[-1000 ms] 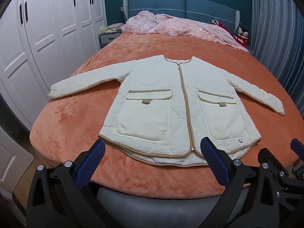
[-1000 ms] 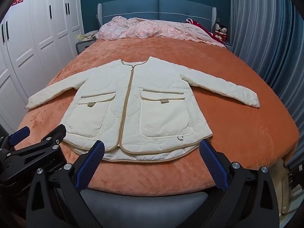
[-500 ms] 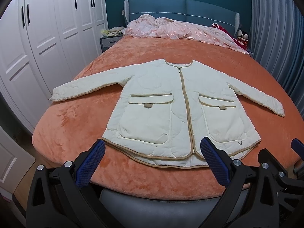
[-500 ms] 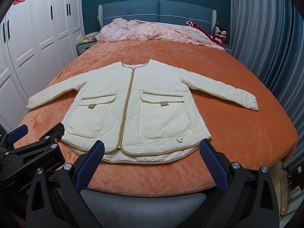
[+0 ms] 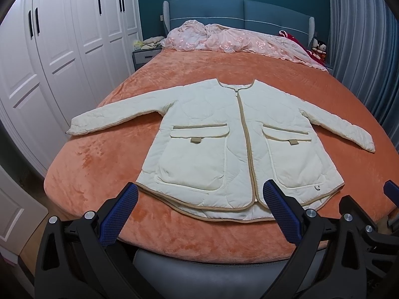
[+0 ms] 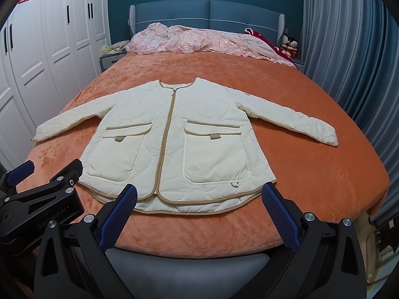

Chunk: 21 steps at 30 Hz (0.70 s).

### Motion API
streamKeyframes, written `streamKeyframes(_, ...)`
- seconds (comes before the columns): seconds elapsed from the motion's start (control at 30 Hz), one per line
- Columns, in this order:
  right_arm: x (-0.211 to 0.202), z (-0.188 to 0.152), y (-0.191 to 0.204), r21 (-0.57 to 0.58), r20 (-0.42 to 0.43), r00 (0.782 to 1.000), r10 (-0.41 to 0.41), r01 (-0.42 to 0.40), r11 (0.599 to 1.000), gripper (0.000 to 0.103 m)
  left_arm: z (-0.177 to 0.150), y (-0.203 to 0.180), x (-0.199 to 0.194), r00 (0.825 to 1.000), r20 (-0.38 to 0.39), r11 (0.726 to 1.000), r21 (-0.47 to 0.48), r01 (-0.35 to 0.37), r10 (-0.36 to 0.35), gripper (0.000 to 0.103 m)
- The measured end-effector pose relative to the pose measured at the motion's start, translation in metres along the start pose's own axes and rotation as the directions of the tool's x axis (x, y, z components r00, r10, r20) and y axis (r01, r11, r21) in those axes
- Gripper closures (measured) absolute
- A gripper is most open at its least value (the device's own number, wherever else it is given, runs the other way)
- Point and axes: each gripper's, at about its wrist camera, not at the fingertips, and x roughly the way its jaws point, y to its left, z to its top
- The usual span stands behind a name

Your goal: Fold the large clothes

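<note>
A cream quilted jacket [image 5: 224, 134] [image 6: 174, 134] with tan trim lies flat and face up on the orange bed [image 5: 99, 164] [image 6: 324, 174], zipped, both sleeves spread out to the sides. Its hem faces me. My left gripper [image 5: 200, 211] hovers open just short of the hem, nothing between its blue pads [image 5: 119, 214]. My right gripper [image 6: 199, 211] is open too, level with the hem, empty. In the right wrist view the left gripper's body [image 6: 42, 199] shows at the lower left.
A crumpled pink quilt [image 5: 237, 39] lies along the blue headboard [image 5: 237, 12]. White wardrobes [image 5: 49, 62] stand close on the left, blue curtains [image 6: 349, 49] on the right. A nightstand [image 5: 144, 54] sits by the headboard. The bed's padded foot edge [image 6: 187, 261] is right below the grippers.
Both grippers have drifted slightly, so the jacket sits lower and a little nearer in each view. The jaws stayed open and the jacket has not moved.
</note>
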Motion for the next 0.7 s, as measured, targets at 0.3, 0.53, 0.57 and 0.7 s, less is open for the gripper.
streamKeyframes(0.3,0.0006,0.0001,0.0011,0.000,0.001,1.000,-0.001,0.001,1.000,0.006,0.0003,0.0010,0.0001,1.000,-0.002,1.000,0.001,0.000,0.000,0.005)
streamKeyframes(0.53,0.0006,0.0001,0.0009,0.001,-0.001,1.000,-0.001,0.001,1.000,0.006,0.0012,0.0032,0.0009,1.000,-0.004,1.000,0.003,-0.003,0.003,0.005)
streamKeyframes(0.57,0.0006,0.0000,0.0007,0.001,-0.001,1.000,-0.002,0.002,1.000,0.006,0.0012,0.0039,0.0010,1.000,-0.005,1.000,0.003,-0.004,0.004,0.005)
streamKeyframes(0.7,0.0008,-0.0005,-0.0003,0.001,-0.003,1.000,-0.001,0.001,1.000,0.006,0.0003,0.0051,0.0018,1.000,-0.006,1.000,0.004,-0.006,0.006,0.005)
